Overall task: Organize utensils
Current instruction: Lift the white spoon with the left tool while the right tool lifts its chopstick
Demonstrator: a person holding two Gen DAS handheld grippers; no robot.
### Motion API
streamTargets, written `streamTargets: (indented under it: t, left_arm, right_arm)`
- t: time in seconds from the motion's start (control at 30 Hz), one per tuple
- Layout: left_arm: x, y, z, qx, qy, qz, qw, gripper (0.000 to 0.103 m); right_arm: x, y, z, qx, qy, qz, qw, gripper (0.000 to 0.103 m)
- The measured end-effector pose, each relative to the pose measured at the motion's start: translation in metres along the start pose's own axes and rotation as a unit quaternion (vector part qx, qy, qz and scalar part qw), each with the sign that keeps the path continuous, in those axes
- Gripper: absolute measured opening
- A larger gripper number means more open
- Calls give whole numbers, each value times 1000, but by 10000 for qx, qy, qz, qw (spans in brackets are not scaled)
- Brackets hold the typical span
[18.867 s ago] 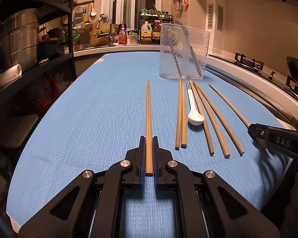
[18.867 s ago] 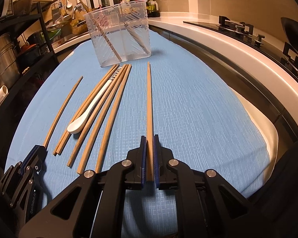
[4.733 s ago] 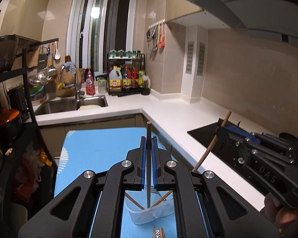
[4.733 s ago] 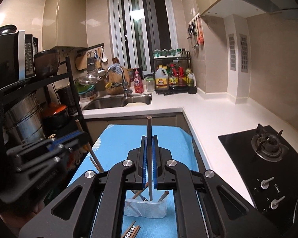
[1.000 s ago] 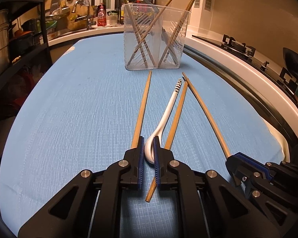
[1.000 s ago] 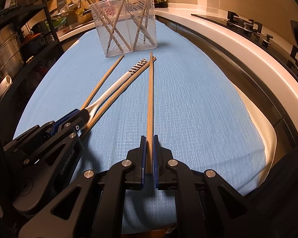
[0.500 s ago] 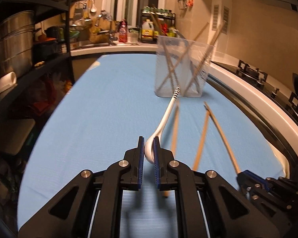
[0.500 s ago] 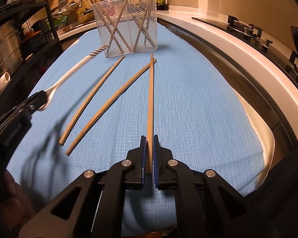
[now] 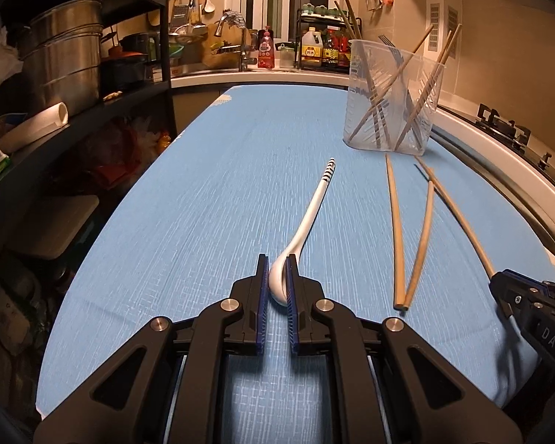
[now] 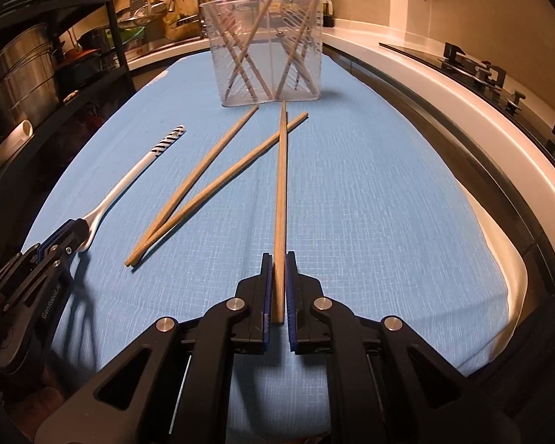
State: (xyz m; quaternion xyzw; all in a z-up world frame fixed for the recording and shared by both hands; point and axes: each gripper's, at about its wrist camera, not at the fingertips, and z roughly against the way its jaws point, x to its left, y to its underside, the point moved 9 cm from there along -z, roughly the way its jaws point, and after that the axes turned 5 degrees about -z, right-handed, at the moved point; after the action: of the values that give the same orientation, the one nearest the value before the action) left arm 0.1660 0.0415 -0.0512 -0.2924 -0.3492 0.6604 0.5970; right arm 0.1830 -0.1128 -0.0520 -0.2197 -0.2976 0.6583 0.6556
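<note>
My left gripper point(image 9: 277, 277) is shut on the bowl of a white spoon point(image 9: 310, 214) with a striped handle end, lying on the blue cloth to the left of the chopsticks. The spoon also shows in the right wrist view point(image 10: 137, 174). My right gripper point(image 10: 277, 281) is shut on a wooden chopstick point(image 10: 280, 185) that points at the clear utensil holder point(image 10: 266, 51). Two more chopsticks point(image 10: 203, 185) lie crossed on the cloth between the grippers. The holder point(image 9: 392, 107) has several chopsticks standing in it.
The blue cloth point(image 9: 203, 222) covers a long board. A black shelf rack with steel pots point(image 9: 66, 66) stands along the left. A white counter edge and a gas hob point(image 10: 499, 85) run along the right. A sink and bottles point(image 9: 314, 48) are at the back.
My left gripper has carried the spoon leftward, away from the chopsticks, and lowered it onto the cloth. The right gripper still holds its chopstick in about the same place.
</note>
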Motion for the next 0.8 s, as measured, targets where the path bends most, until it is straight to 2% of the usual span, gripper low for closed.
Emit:
streamTargets:
  t: [0.37,0.6,0.67,0.8]
  left_arm:
    - [-2,2,-1,-56,86,-12,9999,10]
    - [-4,1,-3,-86,108,38,9999,10]
    - [-4,1,-3,-101,131,34,9999,10]
    - [-4,-1,-4,-110,177,36,9998,10]
  right_arm:
    - [3,1,1,-254,173,101,9995,11]
    - [5,8,7,-811,550,103,9951,11]
    - [6,7,7,-883,593,145,9942,6]
    - [7,5,6,-938,680,230,9930,6]
